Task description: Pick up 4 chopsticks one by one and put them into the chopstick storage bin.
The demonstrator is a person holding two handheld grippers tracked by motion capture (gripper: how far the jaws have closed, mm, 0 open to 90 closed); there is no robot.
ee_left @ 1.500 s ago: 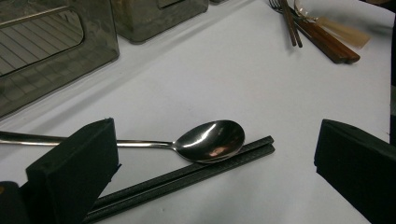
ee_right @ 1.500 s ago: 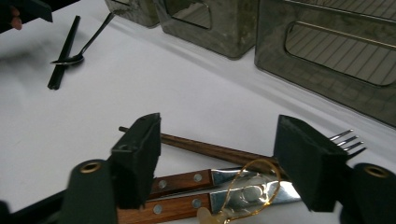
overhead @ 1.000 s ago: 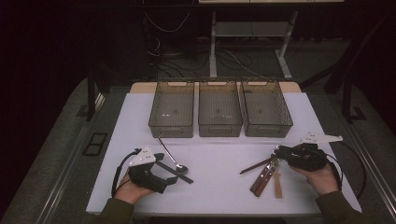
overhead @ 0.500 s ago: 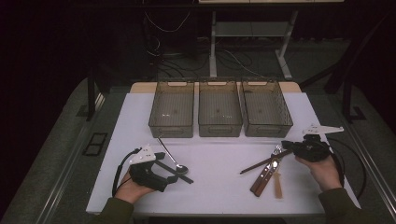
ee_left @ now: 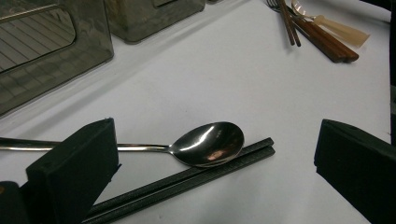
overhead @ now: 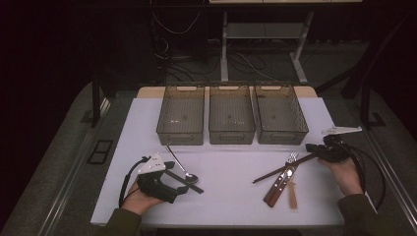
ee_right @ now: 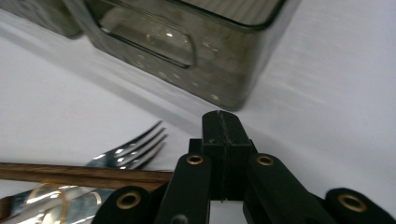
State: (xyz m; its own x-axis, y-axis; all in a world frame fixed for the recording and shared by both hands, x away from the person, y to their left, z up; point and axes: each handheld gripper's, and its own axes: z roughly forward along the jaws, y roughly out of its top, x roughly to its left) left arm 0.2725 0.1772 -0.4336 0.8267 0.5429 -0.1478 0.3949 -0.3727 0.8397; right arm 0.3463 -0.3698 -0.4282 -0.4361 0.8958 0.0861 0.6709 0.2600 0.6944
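Observation:
My left gripper (overhead: 178,185) rests on the white table (overhead: 231,196) at the front left, jaws wide open. In the left gripper view (ee_left: 217,179) a steel spoon (ee_left: 208,143) lies between the jaws, its bowl on a pair of black chopsticks (ee_left: 187,179); neither pad touches them. At the right edge my right gripper (overhead: 311,147) points left with its jaws shut. In the right gripper view (ee_right: 223,133) the pads meet with nothing seen between them. A brown wooden chopstick (ee_right: 79,173) and a fork (ee_right: 135,147) lie just below and left of it.
Three smoky clear bins (overhead: 180,118) (overhead: 231,118) (overhead: 280,118) stand in a row at the back of the table. Wood-handled cutlery (overhead: 275,189) and a pale beige utensil (overhead: 293,195) lie beside the fork (overhead: 292,158). Cables trail from both grippers.
My right gripper has drawn back to the right, away from the cutlery pile, and its jaws have come together. The left gripper, spoon and black chopsticks have not moved.

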